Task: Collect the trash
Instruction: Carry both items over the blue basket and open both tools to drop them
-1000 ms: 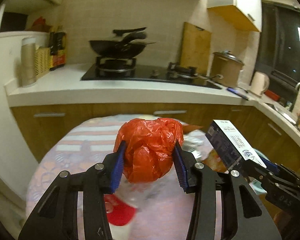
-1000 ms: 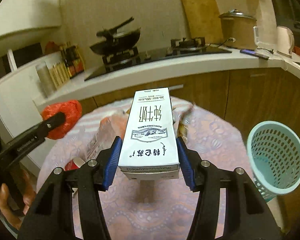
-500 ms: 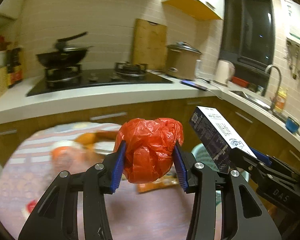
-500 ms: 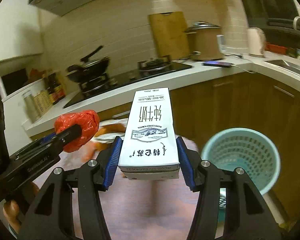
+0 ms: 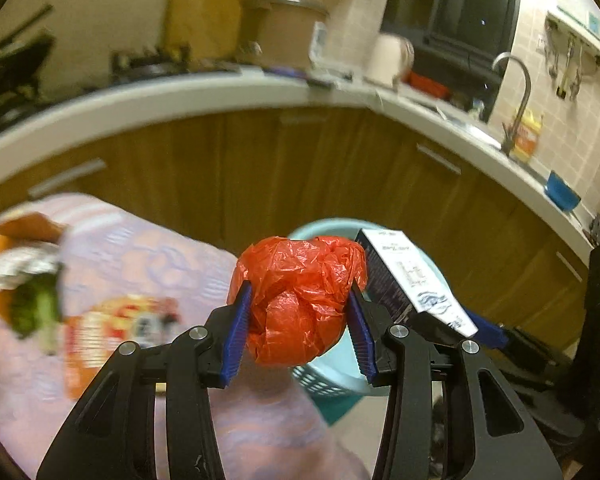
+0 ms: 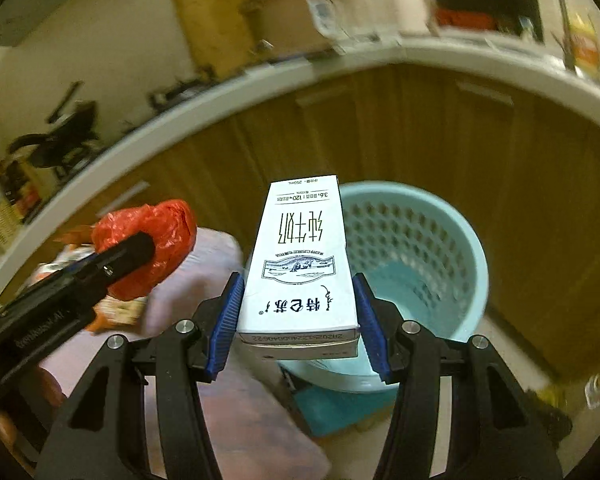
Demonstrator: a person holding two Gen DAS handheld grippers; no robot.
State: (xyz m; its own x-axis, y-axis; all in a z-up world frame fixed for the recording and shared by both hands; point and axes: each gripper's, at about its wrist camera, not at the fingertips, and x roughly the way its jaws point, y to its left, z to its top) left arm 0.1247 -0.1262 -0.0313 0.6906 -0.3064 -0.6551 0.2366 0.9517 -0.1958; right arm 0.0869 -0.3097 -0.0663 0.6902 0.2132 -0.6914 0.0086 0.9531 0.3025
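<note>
My left gripper (image 5: pixel 298 312) is shut on a crumpled red plastic bag (image 5: pixel 300 296), held in the air at the table's right edge, in front of the light blue perforated bin (image 5: pixel 332 380). My right gripper (image 6: pixel 298 316) is shut on a white milk carton (image 6: pixel 300 268), held just left of and above the bin's (image 6: pixel 416 248) open mouth. The bin stands on the floor beside the table. The carton (image 5: pixel 412 280) also shows in the left wrist view, and the red bag (image 6: pixel 156 240) in the right wrist view.
The table with a pink patterned cloth (image 5: pixel 140 264) carries more litter: an orange wrapper (image 5: pixel 112 320), a green vegetable scrap (image 5: pixel 36 308) and foil packaging (image 5: pixel 16 268). Wooden cabinets (image 5: pixel 300 168) under a white counter (image 5: pixel 220 92) curve behind. A sink tap (image 5: pixel 516 92) is at the right.
Both grippers have swung right, from over the table toward the blue bin, each keeping hold of its item. The bin now lies close beneath and behind them.
</note>
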